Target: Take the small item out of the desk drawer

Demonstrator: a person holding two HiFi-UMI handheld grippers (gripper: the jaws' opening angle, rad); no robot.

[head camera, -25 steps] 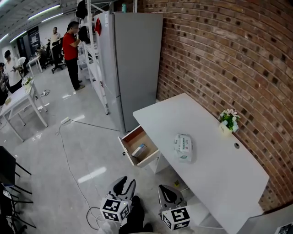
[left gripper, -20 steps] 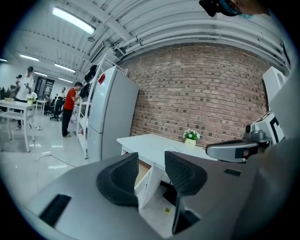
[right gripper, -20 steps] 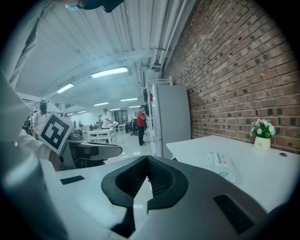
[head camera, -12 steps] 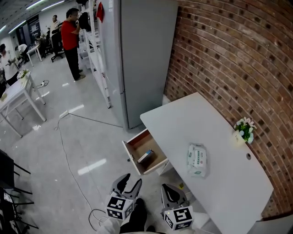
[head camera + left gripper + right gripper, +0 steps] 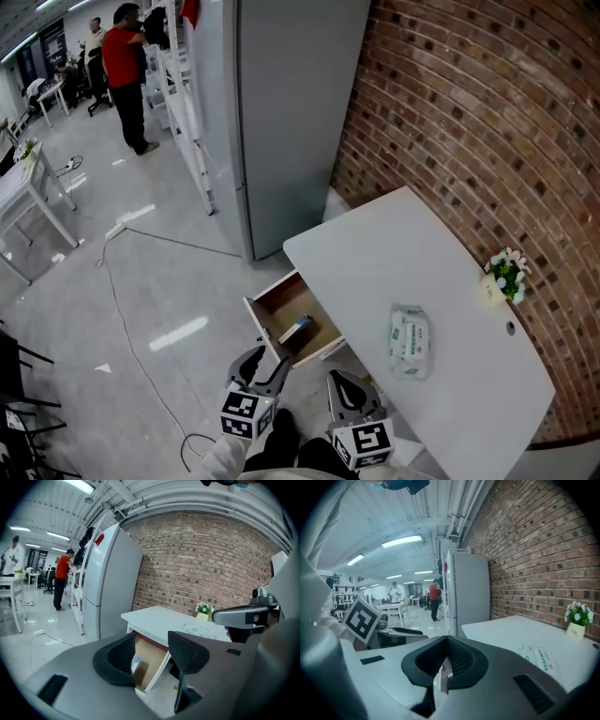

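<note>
Left claw (image 5: pixel 263 365) is opening wide, empty, hovering near the open drawer (image 5: pixel 281 302) holding the small item (image 5: pixel 295 329), right claw (image 5: pixel 347 392) sitting pinched together, wipes pack (image 5: pixel 410 340) and flower pot (image 5: pixel 504 275) resting on the worktop (image 5: pixel 375 262).

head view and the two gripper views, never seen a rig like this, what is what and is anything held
No robot here: a person holds two grippers. The head view looks down from their head; each gripper view looks along its own jaws. The left gripper is opening with nothing between its jaws; the right gripper is shut and empty. On the white desk are a wipes pack and a small flower pot. The small item lies in the open drawer.
</note>
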